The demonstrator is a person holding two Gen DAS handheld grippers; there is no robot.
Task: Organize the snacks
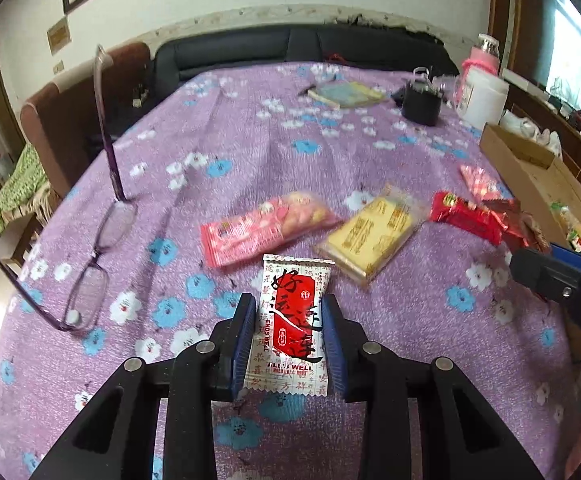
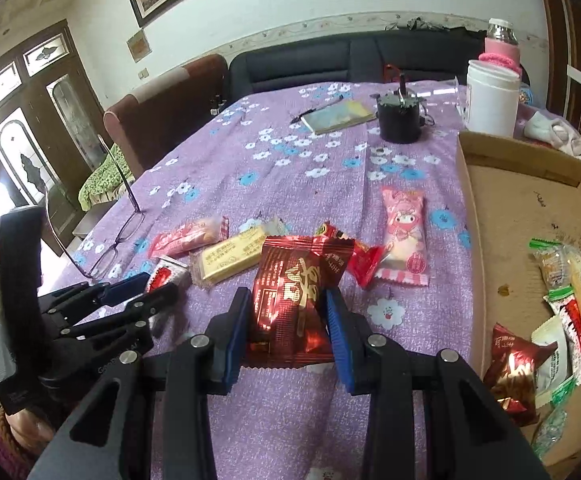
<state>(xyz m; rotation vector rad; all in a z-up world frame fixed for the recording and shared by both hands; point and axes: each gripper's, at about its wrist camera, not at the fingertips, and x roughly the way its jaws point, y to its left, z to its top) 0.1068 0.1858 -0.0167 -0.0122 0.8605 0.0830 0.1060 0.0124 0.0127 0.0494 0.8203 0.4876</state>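
Left tool (image 1: 288,320) clamped on white-red packet (image 1: 294,312), right tool (image 2: 288,320) clamped on dark red packet (image 2: 290,300), both over table (image 2: 290,168). Cardboard box (image 2: 502,208) to the right, already holding snacks. Best carried level, released well inside box rim, one at a time.

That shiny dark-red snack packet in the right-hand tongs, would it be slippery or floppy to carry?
Probably a bit slippery: the dark-red foil packet has a glossy, reflective wrapper. Likely light and crinkly rather than stiff, since its creased sides buckle between the right tongs. It looks puffed, so a hard squeeze might crush what is inside.
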